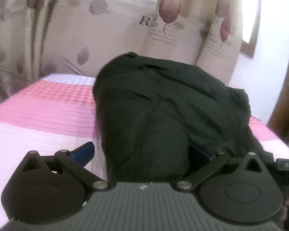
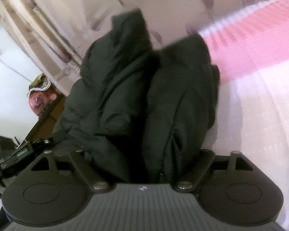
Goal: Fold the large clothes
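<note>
Both my left gripper and right gripper clasped the bulky dark-green padded jacket; its length ran straight ahead over the pink-striped bedspread.

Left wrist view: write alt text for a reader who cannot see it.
A bulky dark green garment fills the space between the left gripper's spread blue fingers and is heaped on a pink and white bedspread. A beige floral curtain hangs behind the bed.
</note>
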Demonstrator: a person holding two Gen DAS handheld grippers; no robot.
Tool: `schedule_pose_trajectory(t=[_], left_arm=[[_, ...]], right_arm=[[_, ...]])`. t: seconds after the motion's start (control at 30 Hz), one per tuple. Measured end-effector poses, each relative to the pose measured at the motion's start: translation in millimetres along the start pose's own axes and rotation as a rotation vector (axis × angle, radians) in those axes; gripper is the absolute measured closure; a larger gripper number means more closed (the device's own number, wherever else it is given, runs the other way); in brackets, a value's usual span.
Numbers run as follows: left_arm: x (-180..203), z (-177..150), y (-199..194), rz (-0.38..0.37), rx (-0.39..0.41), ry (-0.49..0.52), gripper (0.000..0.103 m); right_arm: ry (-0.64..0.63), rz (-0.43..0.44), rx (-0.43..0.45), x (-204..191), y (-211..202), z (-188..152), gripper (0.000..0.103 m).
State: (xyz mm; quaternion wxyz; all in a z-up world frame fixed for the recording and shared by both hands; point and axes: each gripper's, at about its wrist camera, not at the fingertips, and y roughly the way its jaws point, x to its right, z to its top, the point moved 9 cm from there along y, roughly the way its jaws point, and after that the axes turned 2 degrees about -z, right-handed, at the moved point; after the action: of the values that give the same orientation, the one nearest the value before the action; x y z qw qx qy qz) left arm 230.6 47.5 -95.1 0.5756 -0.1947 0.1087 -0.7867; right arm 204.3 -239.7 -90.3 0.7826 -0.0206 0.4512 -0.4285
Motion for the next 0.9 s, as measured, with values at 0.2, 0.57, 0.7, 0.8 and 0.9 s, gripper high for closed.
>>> schedule_pose_trajectory(t=[0.2, 0.57, 0.7, 0.8, 0.9], left_arm=[[19.7, 12.2, -27.4, 0.219, 0.072, 0.158, 0.000], [53.8, 41.3, -97.5, 0.352, 0.274, 0.192, 0.000], [66.9, 52.3, -119.8, 0.473, 0.311, 0.278, 0.000], [79.9, 57.0, -139.1, 0.406, 0.361, 0.279, 0.000], [90.1, 60.2, -148.6, 0.322, 0.352, 0.232, 0.000]], right_arm=[[-0.086, -0.120, 0.088, -21.9, -28.3, 2.8, 0.017], [-0.415, -0.305, 0.309, -112.2, -112.1, -24.6, 0.000], [-0.410, -0.253, 0.327, -134.9, -124.6, -34.6, 0.000], [-0.399, -0.237, 0.335, -143.1, -127.5, -33.4, 0.000], [-0.408, -0.239, 0.346, -149.8, -133.5, -33.9, 0.000]])
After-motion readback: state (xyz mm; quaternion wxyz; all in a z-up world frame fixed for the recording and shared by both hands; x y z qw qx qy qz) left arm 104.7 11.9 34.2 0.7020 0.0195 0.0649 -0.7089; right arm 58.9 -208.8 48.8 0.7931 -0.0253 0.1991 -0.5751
